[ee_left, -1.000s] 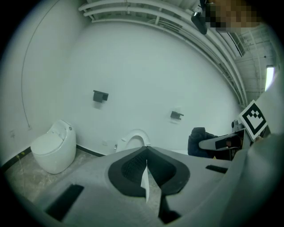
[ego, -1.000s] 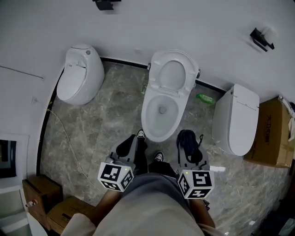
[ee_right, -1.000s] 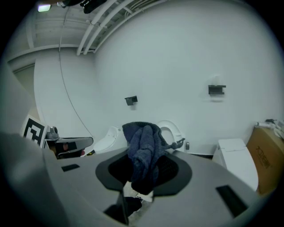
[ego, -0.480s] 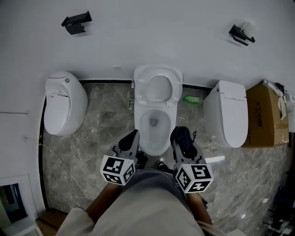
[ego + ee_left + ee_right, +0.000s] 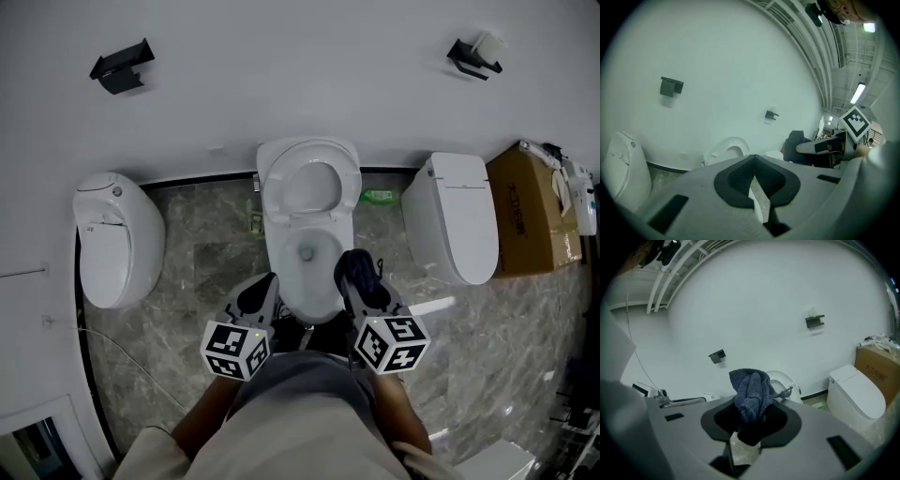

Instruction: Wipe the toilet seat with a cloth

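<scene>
Right gripper point(image 5: 358, 270) has its fingers clamped on a bunched dark blue cloth point(image 5: 751, 391), which sticks up out of the fingers and sits over the front right rim of the middle toilet point(image 5: 284, 274). That toilet is open, top part flipped up against the wall; can't tell seat from lid. Left gripper point(image 5: 263, 284) has its fingers closed together with nothing between them, at the bowl's front left, clear of the cloth. Grey marble floor point(image 5: 202, 253), one more toilet at left point(image 5: 114, 239) and one at right point(image 5: 450, 230), cardboard box point(image 5: 527, 208) far right.
</scene>
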The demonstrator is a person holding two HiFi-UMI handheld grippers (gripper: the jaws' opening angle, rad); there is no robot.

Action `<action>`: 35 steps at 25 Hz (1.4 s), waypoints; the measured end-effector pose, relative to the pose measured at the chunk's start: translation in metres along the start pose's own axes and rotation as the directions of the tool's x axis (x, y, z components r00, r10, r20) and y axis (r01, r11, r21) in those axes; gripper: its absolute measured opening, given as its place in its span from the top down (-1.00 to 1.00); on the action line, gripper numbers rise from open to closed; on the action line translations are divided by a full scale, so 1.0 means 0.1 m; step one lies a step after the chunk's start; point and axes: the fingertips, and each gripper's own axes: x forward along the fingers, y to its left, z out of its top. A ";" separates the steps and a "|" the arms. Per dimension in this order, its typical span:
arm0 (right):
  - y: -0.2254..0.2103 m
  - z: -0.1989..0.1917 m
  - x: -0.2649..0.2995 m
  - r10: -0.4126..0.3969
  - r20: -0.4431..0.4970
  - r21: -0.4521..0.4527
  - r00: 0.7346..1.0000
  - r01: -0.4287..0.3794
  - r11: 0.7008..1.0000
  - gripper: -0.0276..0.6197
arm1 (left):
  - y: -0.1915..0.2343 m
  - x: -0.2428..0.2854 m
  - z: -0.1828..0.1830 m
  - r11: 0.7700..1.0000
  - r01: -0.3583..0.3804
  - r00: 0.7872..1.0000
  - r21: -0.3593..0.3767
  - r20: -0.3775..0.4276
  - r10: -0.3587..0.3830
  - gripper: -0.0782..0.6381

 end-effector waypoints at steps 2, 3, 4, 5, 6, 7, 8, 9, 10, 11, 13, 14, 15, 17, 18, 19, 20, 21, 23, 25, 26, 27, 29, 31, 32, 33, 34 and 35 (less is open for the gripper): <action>-0.08 0.03 0.16 0.011 0.000 -0.009 1.000 -0.011 1.000 0.61 | -0.01 0.05 0.00 1.000 0.028 1.000 -0.001 -0.008 -0.028 0.77; -0.12 0.05 0.25 0.009 0.006 -0.023 1.000 -0.009 1.000 0.61 | -0.02 0.08 0.02 0.999 0.046 0.999 0.005 -0.005 -0.046 0.77; -0.18 0.07 0.33 0.005 0.011 -0.038 1.000 -0.005 0.999 0.61 | -0.04 0.10 0.03 0.998 0.062 0.998 0.015 0.000 -0.062 0.77; -0.23 0.07 0.42 0.002 0.015 -0.051 1.000 -0.001 0.999 0.61 | -0.05 0.13 0.04 0.997 0.073 0.997 0.029 0.006 -0.073 0.77; -0.29 0.08 0.52 0.000 0.016 -0.059 1.000 0.001 0.998 0.61 | -0.05 0.16 0.05 0.996 0.076 0.997 0.044 0.009 -0.077 0.77; -0.35 0.08 0.62 -0.002 0.015 -0.060 1.000 0.003 0.998 0.61 | -0.04 0.19 0.05 0.996 0.072 0.997 0.057 0.012 -0.072 0.77; -0.43 0.08 0.71 -0.008 0.012 -0.057 1.000 0.009 0.998 0.61 | -0.02 0.23 0.06 0.996 0.061 0.998 0.067 0.014 -0.062 0.77; -0.52 0.07 0.81 -0.020 0.008 -0.048 1.000 0.021 0.999 0.61 | -0.01 0.27 0.06 0.996 0.045 0.999 0.073 0.016 -0.047 0.77; -0.62 0.06 0.90 -0.039 0.001 -0.034 0.999 0.039 0.999 0.61 | 0.01 0.30 0.06 0.997 0.029 0.999 0.074 0.015 -0.030 0.77; -0.73 0.04 0.98 -0.060 -0.006 -0.016 0.998 0.059 0.998 0.61 | 0.03 0.33 0.05 0.997 0.012 1.000 0.072 0.010 -0.013 0.77; -0.95 0.02 1.15 -0.098 -0.022 0.027 0.995 0.098 0.995 0.60 | 0.05 0.40 0.03 0.998 -0.013 1.000 0.055 -0.001 0.013 0.77; -1.05 0.00 1.23 -0.111 -0.027 0.053 0.993 0.112 0.992 0.60 | 0.05 0.42 0.02 0.999 -0.018 1.000 0.044 -0.005 0.018 0.77; -1.14 -0.01 1.32 -0.121 -0.032 0.080 0.992 0.123 0.989 0.61 | 0.04 0.44 0.01 0.999 -0.018 1.000 0.036 -0.009 0.019 0.77; -1.29 -0.04 1.48 -0.138 -0.043 0.114 0.989 0.142 0.983 0.61 | 0.01 0.48 -0.02 0.999 -0.016 1.000 0.028 -0.018 0.016 0.77; -1.36 -0.06 1.57 -0.147 -0.053 0.122 0.988 0.152 0.981 0.61 | 0.00 0.50 -0.03 0.999 -0.017 1.000 0.027 -0.023 0.018 0.77; -1.43 -0.08 1.65 -0.156 -0.067 0.128 0.985 0.163 0.978 0.62 | -0.01 0.52 -0.04 0.999 -0.024 0.999 0.023 -0.027 0.024 0.77; -1.49 -0.10 1.72 -0.165 -0.082 0.134 0.983 0.175 0.975 0.62 | -0.01 0.54 -0.05 0.999 -0.037 0.999 0.017 -0.030 0.037 0.77; -1.55 -0.12 1.79 -0.174 -0.095 0.142 0.980 0.187 0.972 0.62 | 0.00 0.55 -0.05 0.998 -0.054 0.998 0.008 -0.032 0.055 0.77; -1.66 -0.13 1.92 -0.185 -0.113 0.176 0.976 0.203 0.963 0.62 | 0.02 0.57 -0.03 0.997 -0.080 0.996 0.000 -0.037 0.080 0.77; -1.75 -0.13 2.05 -0.182 -0.120 0.231 0.976 0.206 0.951 0.61 | 0.03 0.60 0.00 0.996 -0.087 0.995 0.001 -0.042 0.087 0.77; -1.78 -0.13 2.12 -0.173 -0.118 0.263 0.978 0.199 0.944 0.61 | 0.04 0.61 0.01 0.996 -0.092 0.995 0.002 -0.043 0.092 0.77; -1.80 -0.12 2.18 -0.157 -0.114 0.297 0.981 0.185 0.937 0.61 | 0.05 0.61 0.02 0.995 -0.098 0.994 0.003 -0.044 0.098 0.77; -1.83 -0.09 2.32 -0.121 -0.102 0.352 0.987 0.150 0.924 0.60 | 0.09 0.62 0.05 0.993 -0.115 0.992 -0.003 -0.044 0.114 0.77; -1.88 -0.08 2.44 -0.114 -0.108 0.373 0.988 0.146 0.916 0.60 | 0.14 0.62 0.07 0.990 -0.137 0.990 -0.016 -0.042 0.136 0.77; -1.91 -0.08 2.50 -0.119 -0.118 0.374 0.986 0.156 0.914 0.61 | 0.16 0.61 0.07 0.989 -0.147 0.988 -0.019 -0.042 0.146 0.77; -1.95 -0.08 2.56 -0.127 -0.130 0.374 0.983 0.167 0.912 0.61 | 0.17 0.62 0.08 0.988 -0.155 0.987 -0.018 -0.044 0.154 0.77; -1.99 -0.09 2.62 -0.135 -0.141 0.376 0.981 0.179 0.909 0.61 | 0.18 0.62 0.08 0.987 -0.162 0.986 -0.014 -0.046 0.161 0.77; -2.02 -0.10 2.68 -0.142 -0.149 0.381 0.979 0.190 0.905 0.61 | 0.20 0.61 0.09 0.986 -0.169 0.985 -0.007 -0.049 0.168 0.77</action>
